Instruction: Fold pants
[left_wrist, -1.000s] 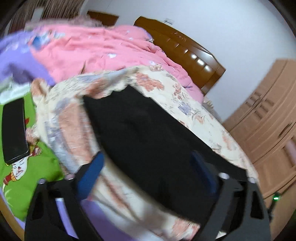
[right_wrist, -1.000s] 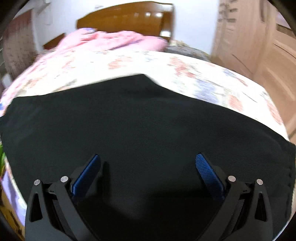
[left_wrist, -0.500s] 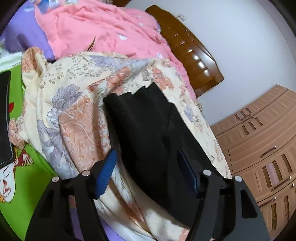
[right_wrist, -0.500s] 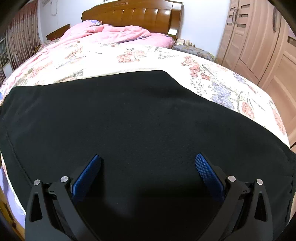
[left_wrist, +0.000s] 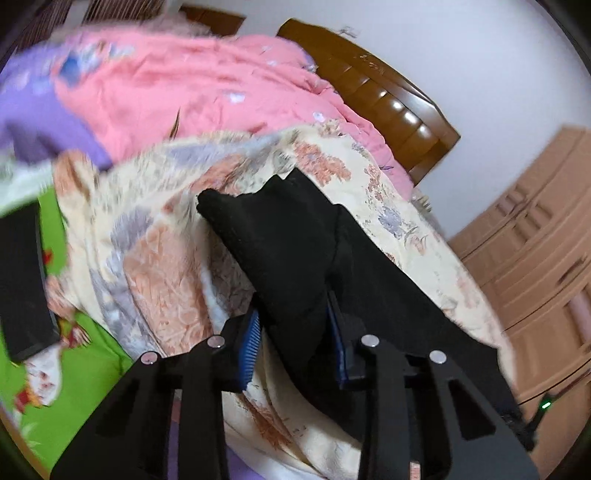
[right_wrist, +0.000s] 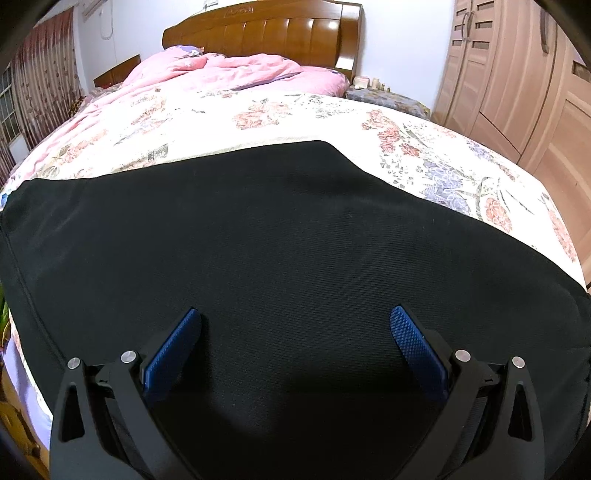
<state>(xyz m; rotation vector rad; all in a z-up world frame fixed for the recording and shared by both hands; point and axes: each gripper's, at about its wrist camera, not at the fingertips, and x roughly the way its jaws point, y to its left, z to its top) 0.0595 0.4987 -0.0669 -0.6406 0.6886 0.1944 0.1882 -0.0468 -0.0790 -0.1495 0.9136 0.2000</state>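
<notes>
From my left gripper (left_wrist: 293, 334), whose jaws have just been closing, a raised fold of the black pants (left_wrist: 280, 251) is pinched between the blue pads. My right gripper (right_wrist: 295, 343) hangs wide open over the pants (right_wrist: 280, 236), spread flat on the floral bedspread (right_wrist: 266, 110).

A home bedroom — bed (right_wrist: 258, 122), wooden headboard (right_wrist: 266, 40), wardrobe (right_wrist: 517, 74).

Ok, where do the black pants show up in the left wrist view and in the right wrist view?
Left wrist view: black pants run from centre to lower right, a bunched fold between the left gripper pads, whose jaws have just been closing.
Right wrist view: pants spread flat across the lower half, under the open right gripper.
Shared landmark: wooden headboard.
</notes>
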